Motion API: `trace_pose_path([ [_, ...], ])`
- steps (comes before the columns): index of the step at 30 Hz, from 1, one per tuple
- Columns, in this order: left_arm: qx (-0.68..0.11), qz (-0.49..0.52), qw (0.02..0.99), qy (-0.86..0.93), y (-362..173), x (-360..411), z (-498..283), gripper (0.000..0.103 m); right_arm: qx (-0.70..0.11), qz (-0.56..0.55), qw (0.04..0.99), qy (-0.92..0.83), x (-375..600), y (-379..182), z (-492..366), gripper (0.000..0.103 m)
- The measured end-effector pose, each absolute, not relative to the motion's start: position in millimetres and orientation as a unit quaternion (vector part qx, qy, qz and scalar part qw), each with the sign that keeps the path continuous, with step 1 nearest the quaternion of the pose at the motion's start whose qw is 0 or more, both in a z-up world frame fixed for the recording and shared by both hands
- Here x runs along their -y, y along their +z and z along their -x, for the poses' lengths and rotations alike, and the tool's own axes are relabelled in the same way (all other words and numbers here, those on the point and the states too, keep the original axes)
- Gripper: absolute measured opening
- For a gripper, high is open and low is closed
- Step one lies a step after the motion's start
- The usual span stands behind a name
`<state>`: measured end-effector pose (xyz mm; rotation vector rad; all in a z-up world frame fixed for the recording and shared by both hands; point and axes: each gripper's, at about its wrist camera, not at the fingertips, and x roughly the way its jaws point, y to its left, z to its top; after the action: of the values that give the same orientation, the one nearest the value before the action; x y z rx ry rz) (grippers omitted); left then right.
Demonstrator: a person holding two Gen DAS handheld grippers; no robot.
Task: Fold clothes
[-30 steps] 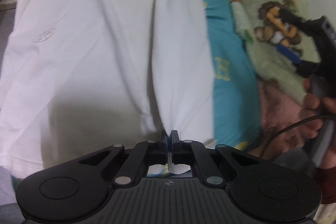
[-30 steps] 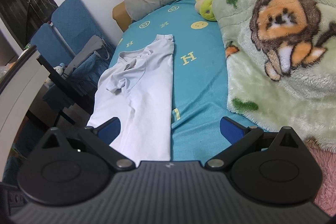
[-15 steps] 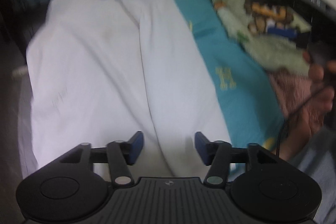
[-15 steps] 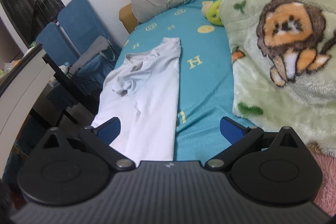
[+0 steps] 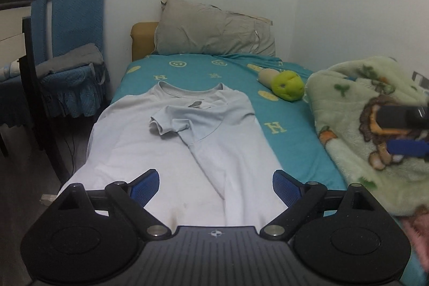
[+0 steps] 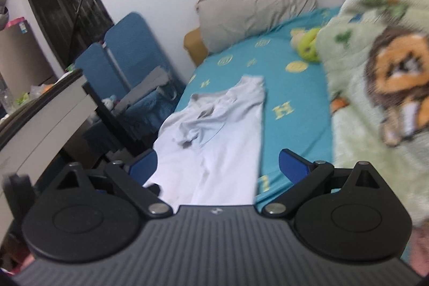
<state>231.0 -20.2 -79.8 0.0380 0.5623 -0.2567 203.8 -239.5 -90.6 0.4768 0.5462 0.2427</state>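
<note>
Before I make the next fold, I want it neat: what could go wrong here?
1. The shirt's left edge lies along the bed's side; a tug might slide it off.
2. The folded-in sleeve is bunched, so folding over it could trap wrinkles.
3. The blanket lies close by and may snag.

Left wrist view: set low at the foot of the teal patterned bedsheet [image 5: 295, 149], facing straight up the bed toward the crumpled grey pillow [image 5: 214, 31]. Right wrist view: set further right, angled left, blurred. Shared: pillow, sheet, pale white T-shirt [image 5: 171, 152] [image 6: 214, 146], blue fabric chairs [image 5: 77, 26] [image 6: 126, 63].
</note>
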Motion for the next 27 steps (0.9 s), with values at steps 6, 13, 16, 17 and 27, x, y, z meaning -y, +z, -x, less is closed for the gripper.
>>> trace_pose_path([
  [6, -0.278, -0.033, 0.953, -0.118, -112.7, 2.2, -247.2, 0.093, -0.331, -0.23, 0.902, 0.152, 199.8, -102.8, -298.7, 0.074],
  [13, -0.282, 0.014, 0.951, -0.122, -138.8, -18.9, -264.1, 0.093, -0.366, -0.233, 0.891, 0.131, 149.2, -128.8, -441.0, 0.066],
  [16, -0.285, 0.028, 0.951, -0.114, -145.5, -27.7, -270.2, 0.093, -0.38, -0.224, 0.891, 0.108, 131.9, -142.6, -484.1, 0.066],
  [17, -0.286, 0.034, 0.951, -0.11, -147.1, -31.0, -272.3, 0.093, -0.385, -0.22, 0.891, 0.102, 127.0, -147.7, -495.1, 0.065],
  [27, -0.31, 0.15, 0.936, -0.07, -152.7, -78.7, -283.6, 0.093, -0.405, -0.153, 0.897, 0.087, 87.7, -167.9, -560.5, 0.008],
])
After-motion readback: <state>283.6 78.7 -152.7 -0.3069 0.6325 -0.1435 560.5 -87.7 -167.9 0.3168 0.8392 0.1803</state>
